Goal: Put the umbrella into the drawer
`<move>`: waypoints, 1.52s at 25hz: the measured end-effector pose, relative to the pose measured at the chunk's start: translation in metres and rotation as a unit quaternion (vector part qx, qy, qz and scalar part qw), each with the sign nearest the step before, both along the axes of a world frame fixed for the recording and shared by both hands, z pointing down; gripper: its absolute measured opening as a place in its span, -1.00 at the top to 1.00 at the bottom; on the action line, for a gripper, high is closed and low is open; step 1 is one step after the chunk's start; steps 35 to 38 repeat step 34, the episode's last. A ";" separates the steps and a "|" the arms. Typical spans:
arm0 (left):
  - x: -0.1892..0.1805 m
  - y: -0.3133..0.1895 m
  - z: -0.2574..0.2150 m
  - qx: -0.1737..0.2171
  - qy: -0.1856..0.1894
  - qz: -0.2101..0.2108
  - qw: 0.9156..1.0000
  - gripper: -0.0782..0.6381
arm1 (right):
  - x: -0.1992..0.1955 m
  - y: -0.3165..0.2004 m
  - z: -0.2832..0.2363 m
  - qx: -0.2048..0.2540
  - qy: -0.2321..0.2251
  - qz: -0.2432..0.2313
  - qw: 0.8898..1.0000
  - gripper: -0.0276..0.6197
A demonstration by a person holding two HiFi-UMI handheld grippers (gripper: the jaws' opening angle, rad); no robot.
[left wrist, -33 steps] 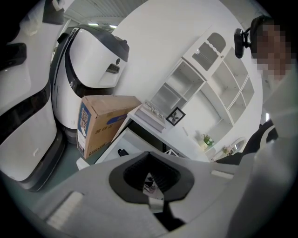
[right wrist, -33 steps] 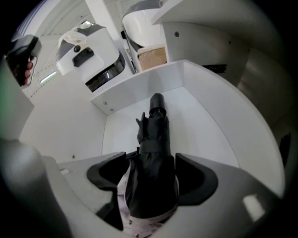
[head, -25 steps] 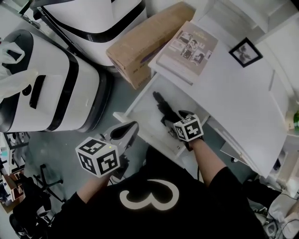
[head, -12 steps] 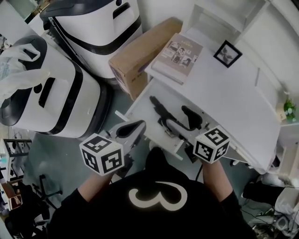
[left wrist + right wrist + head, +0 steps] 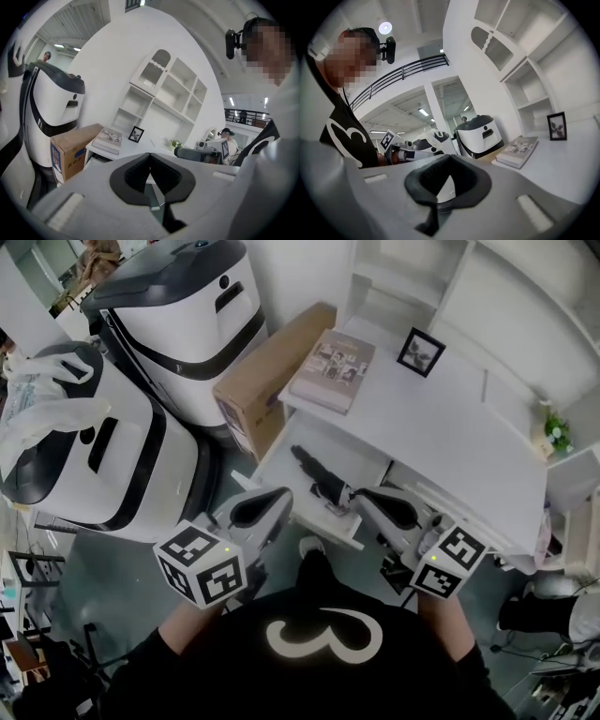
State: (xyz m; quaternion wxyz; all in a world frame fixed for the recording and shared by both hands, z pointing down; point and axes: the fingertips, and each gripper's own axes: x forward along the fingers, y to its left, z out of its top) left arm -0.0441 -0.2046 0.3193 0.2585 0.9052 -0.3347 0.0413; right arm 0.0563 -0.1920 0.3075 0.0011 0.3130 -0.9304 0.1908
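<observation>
The black folded umbrella (image 5: 317,476) lies inside the open white drawer (image 5: 359,459) under the desk. Nothing holds it. My left gripper (image 5: 274,499) hovers at the drawer's front left corner, jaws shut and empty. In the left gripper view its pads (image 5: 140,169) meet at the tip. My right gripper (image 5: 364,497) hangs above the drawer's front right, apart from the umbrella, shut with nothing in it. Its pads (image 5: 461,180) touch in the right gripper view. Both grippers point roughly level toward the desk.
On the white desk (image 5: 450,423) lie a book (image 5: 330,369), a small picture frame (image 5: 421,352) and a little plant (image 5: 555,432). A cardboard box (image 5: 265,382) and two big white machines (image 5: 183,315) (image 5: 103,460) stand left of the drawer.
My right gripper has let go of the umbrella, pulled up and back out of the drawer, and shut. The left gripper has risen a little. The umbrella stays in the drawer.
</observation>
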 end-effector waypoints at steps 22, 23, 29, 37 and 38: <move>0.002 0.048 -0.010 0.021 0.004 0.035 0.999 0.76 | -0.003 0.050 0.014 0.012 0.032 0.055 0.998 0.91; 0.001 0.047 -0.010 0.021 0.005 0.035 0.999 0.76 | -0.003 0.050 0.014 0.012 0.033 0.055 0.998 0.91; -0.001 0.047 -0.005 0.018 0.005 0.033 0.999 0.76 | -0.006 0.050 0.018 0.010 0.036 0.055 0.998 0.91; -0.004 0.045 -0.002 0.014 0.004 0.030 0.999 0.76 | -0.005 0.047 0.020 0.004 0.029 0.056 0.998 0.91; -0.004 0.045 -0.002 0.014 0.004 0.030 0.999 0.76 | -0.005 0.047 0.020 0.004 0.029 0.056 0.998 0.91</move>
